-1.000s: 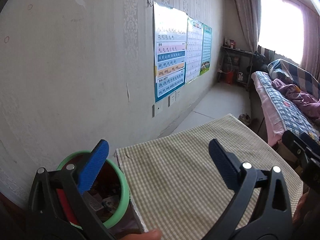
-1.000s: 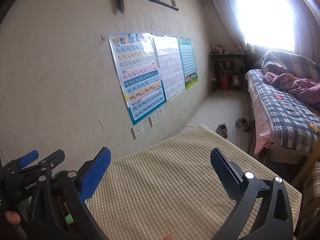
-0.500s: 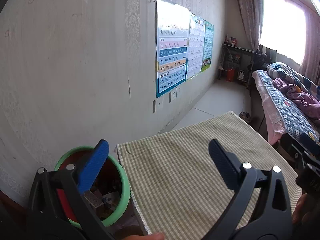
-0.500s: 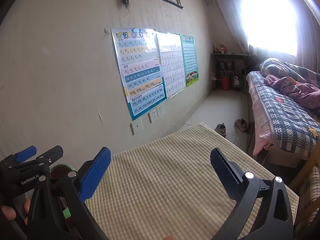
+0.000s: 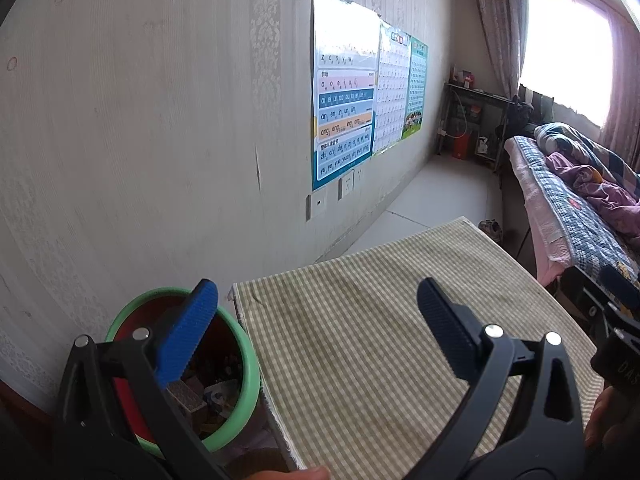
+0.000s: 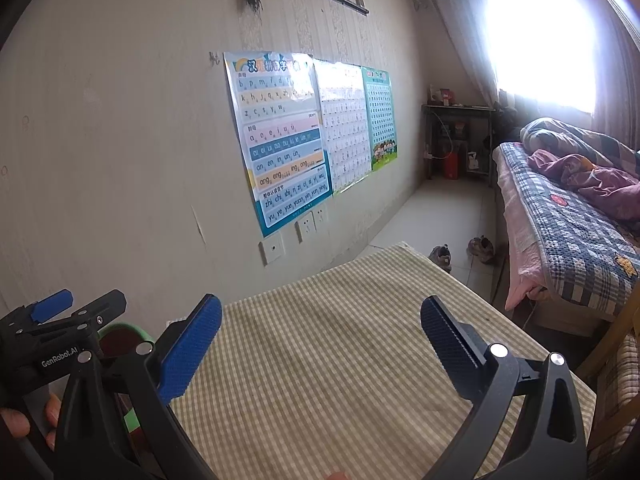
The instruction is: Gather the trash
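Observation:
A red bin with a green rim stands on the floor at the table's left edge, with scraps of trash lying inside. My left gripper hangs open over the table's left edge, its left finger above the bin, nothing between its fingers. My right gripper is open too, above the checked tablecloth, holding nothing. In the right wrist view the left gripper shows at the far left, over the bin. The cloth shows no trash on it.
A papered wall with posters runs close along the left. A bed with quilts stands to the right, shoes lie on the floor beyond the table, and a small shelf sits in the far corner under the window.
Both views have drifted slightly, showing more of the wall and bin. A scrap seen falling into the bin earlier now lies inside. Both grippers stay open.

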